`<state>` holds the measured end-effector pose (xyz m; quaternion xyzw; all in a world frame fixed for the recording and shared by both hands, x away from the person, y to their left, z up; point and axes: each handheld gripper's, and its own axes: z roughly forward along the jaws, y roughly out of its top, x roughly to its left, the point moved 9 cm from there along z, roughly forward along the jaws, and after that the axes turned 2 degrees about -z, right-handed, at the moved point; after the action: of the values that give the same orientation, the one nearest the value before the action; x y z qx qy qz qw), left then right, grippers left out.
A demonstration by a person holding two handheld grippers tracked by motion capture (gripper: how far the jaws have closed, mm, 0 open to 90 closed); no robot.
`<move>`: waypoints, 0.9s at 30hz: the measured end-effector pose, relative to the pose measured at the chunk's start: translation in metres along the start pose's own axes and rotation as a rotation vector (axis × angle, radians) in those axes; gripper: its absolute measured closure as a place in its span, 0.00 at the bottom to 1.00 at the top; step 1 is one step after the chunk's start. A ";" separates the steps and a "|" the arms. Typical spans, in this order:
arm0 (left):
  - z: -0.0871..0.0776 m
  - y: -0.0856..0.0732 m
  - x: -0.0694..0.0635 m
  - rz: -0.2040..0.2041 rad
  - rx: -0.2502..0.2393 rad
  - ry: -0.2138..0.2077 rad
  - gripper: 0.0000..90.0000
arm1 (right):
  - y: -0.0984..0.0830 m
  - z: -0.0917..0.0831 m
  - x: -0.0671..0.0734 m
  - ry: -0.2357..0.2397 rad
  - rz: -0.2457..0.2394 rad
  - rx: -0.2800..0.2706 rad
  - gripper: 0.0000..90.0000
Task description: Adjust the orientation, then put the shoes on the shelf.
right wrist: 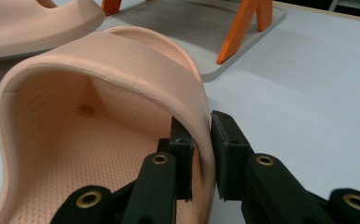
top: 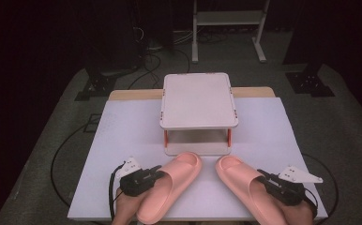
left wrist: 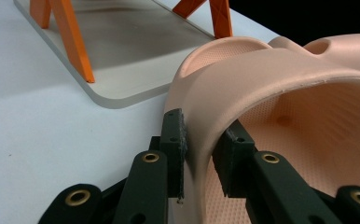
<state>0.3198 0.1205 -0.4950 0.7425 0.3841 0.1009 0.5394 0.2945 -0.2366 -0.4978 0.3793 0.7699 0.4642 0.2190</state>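
Observation:
Two pink slide slippers lie side by side on the white table, toes pointing toward a small shelf. My left gripper is shut on the outer side of the left slipper. In the left gripper view, my left gripper has its pads pressing the strap wall of the left slipper from both sides. My right gripper is shut on the outer side of the right slipper. In the right gripper view, my right gripper pinches the strap edge of the right slipper.
A white two-tier shelf with orange legs stands at the middle of the table, just beyond the slippers' toes; its lower board lies close ahead. Cables and stand feet are on the floor behind the table.

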 end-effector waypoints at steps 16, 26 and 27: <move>-0.021 0.021 -0.007 0.013 -0.067 -0.021 0.83 | 0.033 -0.018 0.007 0.017 0.009 -0.074 0.87; -0.031 0.035 -0.014 0.032 -0.100 -0.039 0.83 | 0.053 -0.021 0.013 0.034 0.000 -0.099 0.87; -0.031 0.035 -0.014 0.032 -0.100 -0.039 0.83 | 0.053 -0.021 0.013 0.034 0.000 -0.099 0.87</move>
<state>0.3091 0.1289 -0.4483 0.7225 0.3558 0.1142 0.5817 0.2920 -0.2229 -0.4410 0.3600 0.7497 0.5080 0.2242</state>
